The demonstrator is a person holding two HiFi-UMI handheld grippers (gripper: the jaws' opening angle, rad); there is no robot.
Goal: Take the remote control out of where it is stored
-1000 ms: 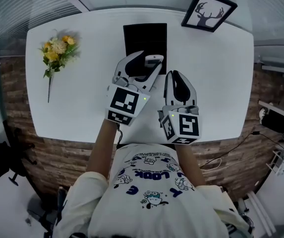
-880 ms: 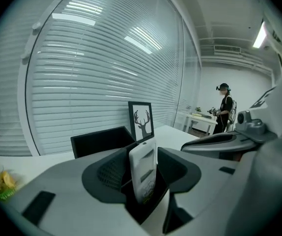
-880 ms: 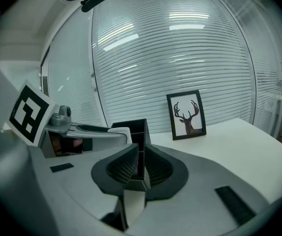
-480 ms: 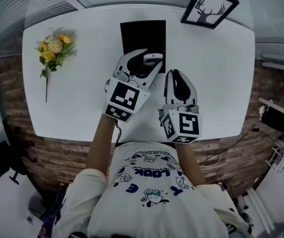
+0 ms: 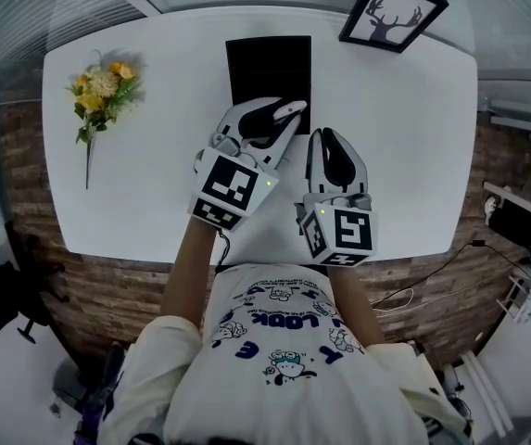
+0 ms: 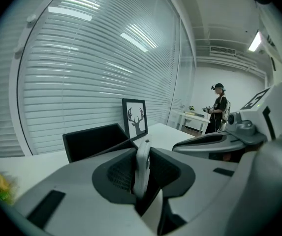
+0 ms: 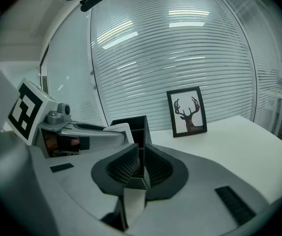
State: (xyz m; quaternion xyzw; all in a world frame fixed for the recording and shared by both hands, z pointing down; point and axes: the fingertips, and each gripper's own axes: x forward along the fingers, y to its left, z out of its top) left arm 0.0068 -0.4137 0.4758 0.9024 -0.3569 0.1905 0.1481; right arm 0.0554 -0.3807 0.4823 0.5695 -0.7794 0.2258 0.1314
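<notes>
A white remote control (image 5: 286, 110) stands edge-on between the jaws of my left gripper (image 5: 271, 112), just at the near edge of the black storage box (image 5: 267, 68). In the left gripper view the remote control (image 6: 141, 168) is a thin white slab with both dark pads against it. The left gripper (image 6: 141, 152) has just been closing its jaws on it. My right gripper (image 5: 331, 139) rests beside it on the right, shut, nothing in it. In the right gripper view the right gripper (image 7: 141, 157) has its pads together, and the black box (image 7: 131, 126) stands ahead.
The white table (image 5: 404, 156) carries a framed deer picture (image 5: 392, 12) at the back right and a bunch of yellow flowers (image 5: 100, 95) at the left. A person (image 6: 218, 107) stands far off in the room. Window blinds run behind the table.
The left gripper's jaws have narrowed round the white remote control, from wide apart to pressing on it. The right gripper has kept still.
</notes>
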